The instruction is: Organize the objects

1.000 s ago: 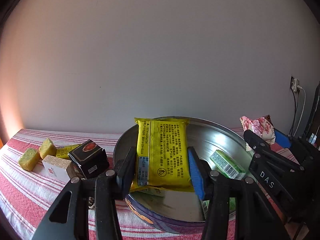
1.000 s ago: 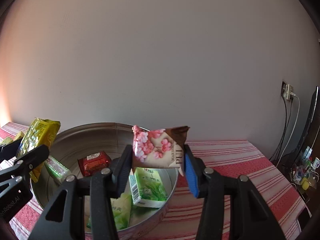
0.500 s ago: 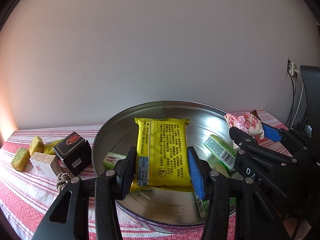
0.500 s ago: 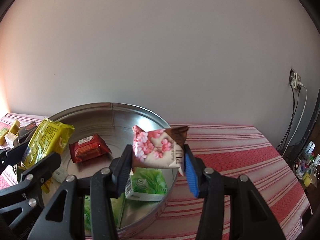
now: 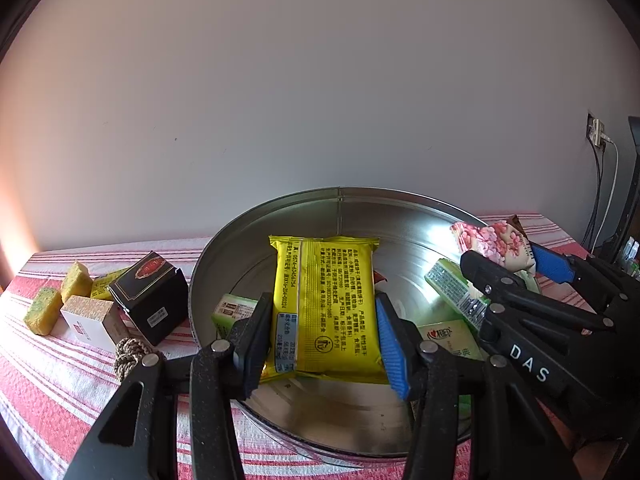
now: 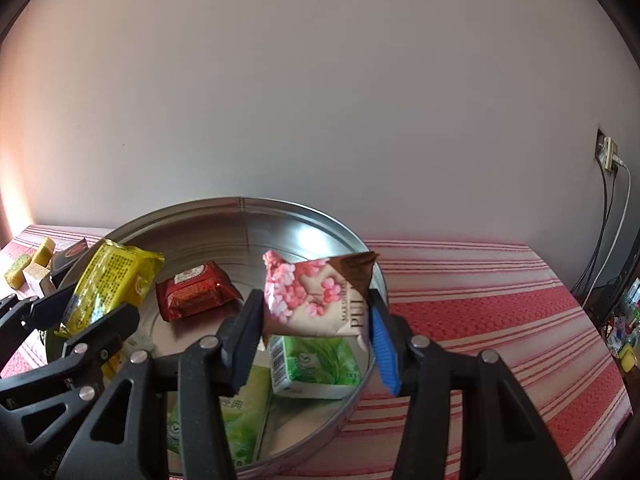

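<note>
Right wrist view: floral packet reads "PUI"; neighbouring gripper reads "DAS".

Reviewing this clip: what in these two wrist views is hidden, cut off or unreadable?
- Left wrist view: the yellow packet hides most of the red packet.
- Right wrist view: the flowered packet covers the top of a green carton; whether the right gripper pads press it is unclear.
- Left wrist view: the black box label is too small to read.
</note>
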A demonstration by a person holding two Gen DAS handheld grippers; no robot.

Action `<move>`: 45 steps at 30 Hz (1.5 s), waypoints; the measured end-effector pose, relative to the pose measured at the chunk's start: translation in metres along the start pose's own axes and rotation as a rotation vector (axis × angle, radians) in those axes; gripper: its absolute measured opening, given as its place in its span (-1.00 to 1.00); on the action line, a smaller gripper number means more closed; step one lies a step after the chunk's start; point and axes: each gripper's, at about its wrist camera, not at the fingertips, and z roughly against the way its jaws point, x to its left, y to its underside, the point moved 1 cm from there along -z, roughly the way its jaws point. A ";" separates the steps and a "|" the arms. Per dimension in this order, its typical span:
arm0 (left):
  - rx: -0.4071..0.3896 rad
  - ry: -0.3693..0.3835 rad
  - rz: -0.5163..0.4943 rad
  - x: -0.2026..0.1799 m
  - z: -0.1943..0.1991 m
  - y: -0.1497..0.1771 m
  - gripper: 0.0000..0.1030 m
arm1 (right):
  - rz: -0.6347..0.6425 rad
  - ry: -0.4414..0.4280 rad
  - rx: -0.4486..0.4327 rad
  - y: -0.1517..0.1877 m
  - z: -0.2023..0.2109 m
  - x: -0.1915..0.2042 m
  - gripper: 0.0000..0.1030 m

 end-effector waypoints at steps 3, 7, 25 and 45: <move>-0.009 -0.020 0.003 0.002 0.002 -0.002 0.07 | -0.024 -0.048 -0.011 -0.001 0.004 0.000 0.17; -0.060 -0.059 0.020 0.009 0.013 -0.006 0.65 | -0.074 -0.045 -0.062 -0.003 0.014 -0.009 0.31; -0.116 -0.095 0.008 0.010 0.035 -0.003 0.92 | -0.176 -0.017 -0.133 -0.002 0.029 -0.023 0.97; -0.181 -0.279 0.004 0.101 0.078 0.025 0.91 | -0.262 0.117 -0.171 0.012 0.042 -0.023 0.97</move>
